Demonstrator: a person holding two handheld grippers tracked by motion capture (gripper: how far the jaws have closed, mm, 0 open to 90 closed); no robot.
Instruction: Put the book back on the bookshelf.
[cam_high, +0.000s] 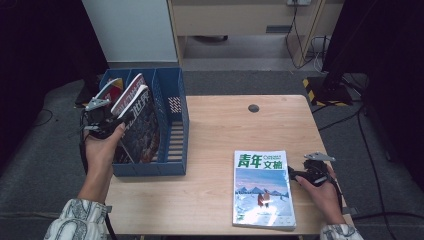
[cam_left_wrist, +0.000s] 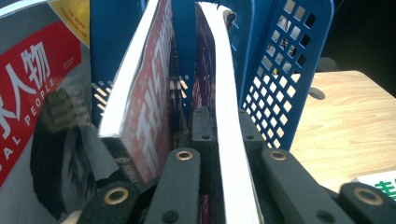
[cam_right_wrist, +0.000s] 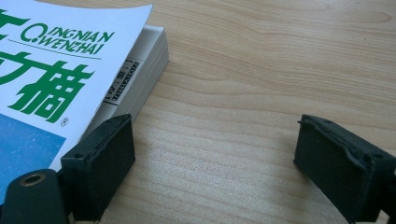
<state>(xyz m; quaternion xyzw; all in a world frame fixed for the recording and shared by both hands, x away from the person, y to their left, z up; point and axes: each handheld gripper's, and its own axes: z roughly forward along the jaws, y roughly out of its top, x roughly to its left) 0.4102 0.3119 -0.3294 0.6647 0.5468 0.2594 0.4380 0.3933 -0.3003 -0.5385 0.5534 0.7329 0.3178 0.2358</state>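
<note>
- At the left edge of the table (cam_high: 215, 125) stands a blue file rack (cam_high: 172, 120) with three slots running near to far.
- Its left slot holds a magazine with a red cover (cam_left_wrist: 32, 93), leaning against the divider.
- The middle slot holds two more: a red and white magazine (cam_left_wrist: 140, 107) on the left and, just beside it, a dark magazine (cam_left_wrist: 229, 140) standing on edge.
- The left gripper (cam_high: 102, 122) is raised at the near left of the rack, and its jaws are clamped on the dark magazine's near edge, one jaw on each side of the pages.
- The rack's perforated blue divider (cam_left_wrist: 275, 79) stands close on the right of the gripped magazine, so that magazine is hemmed in on both sides.
- The rack's right slot shows only its slatted bottom.
- A small dark round hole (cam_high: 253, 108) sits in the table towards the far side, right of the rack.
- A thick magazine with green lettering and a snowy picture (cam_high: 262, 187) lies flat at the near right, well apart from the rack.
- The right gripper (cam_high: 300, 174) rests low at that magazine's right edge, jaws wide apart and holding nothing; one jaw is just beside the cover's corner, bare wood between them.
</note>
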